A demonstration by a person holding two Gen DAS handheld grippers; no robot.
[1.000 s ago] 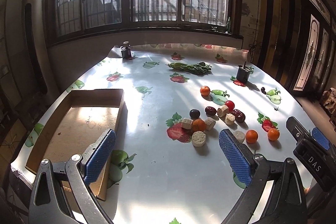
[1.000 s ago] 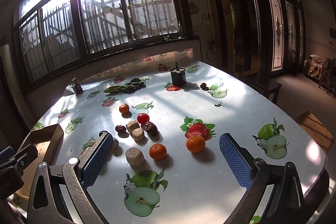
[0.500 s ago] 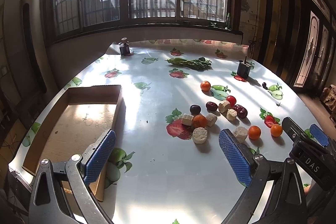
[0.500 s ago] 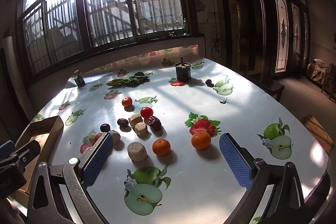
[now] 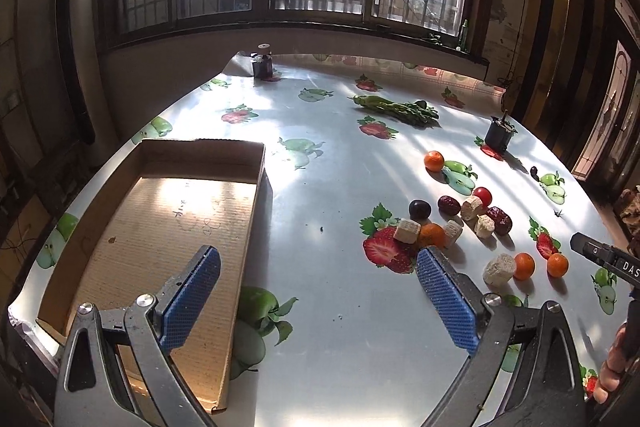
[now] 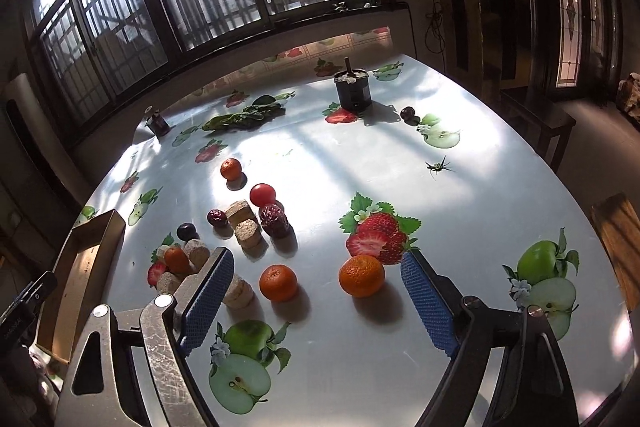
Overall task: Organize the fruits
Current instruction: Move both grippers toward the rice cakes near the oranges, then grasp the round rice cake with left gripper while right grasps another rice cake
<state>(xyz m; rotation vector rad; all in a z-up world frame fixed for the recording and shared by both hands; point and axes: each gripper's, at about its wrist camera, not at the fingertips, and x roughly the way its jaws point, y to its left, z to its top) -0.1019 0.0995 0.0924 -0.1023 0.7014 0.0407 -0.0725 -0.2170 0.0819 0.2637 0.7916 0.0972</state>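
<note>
— Right gripper (image 6: 316, 291)?
— Jaws closing, nothing pinched: two mandarins (image 6: 361, 275) sit on the bench (image 6: 460, 211) between them, untouched.
— Left gripper (image 5: 318, 291)?
— Jaws wide apart, empty, above bare bench. Cardboard tray (image 5: 160, 211) lies behind its left jaw, the fruit cluster (image 5: 460, 215) beyond its right jaw.

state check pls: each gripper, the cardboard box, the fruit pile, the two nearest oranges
left gripper: open, nothing between pads
right gripper: closing, two oranges in front of the jaws, neither touched
cardboard box: open top, empty
fruit pile: loose on the table, none boxed
near oranges: upright on the table, apart
</note>
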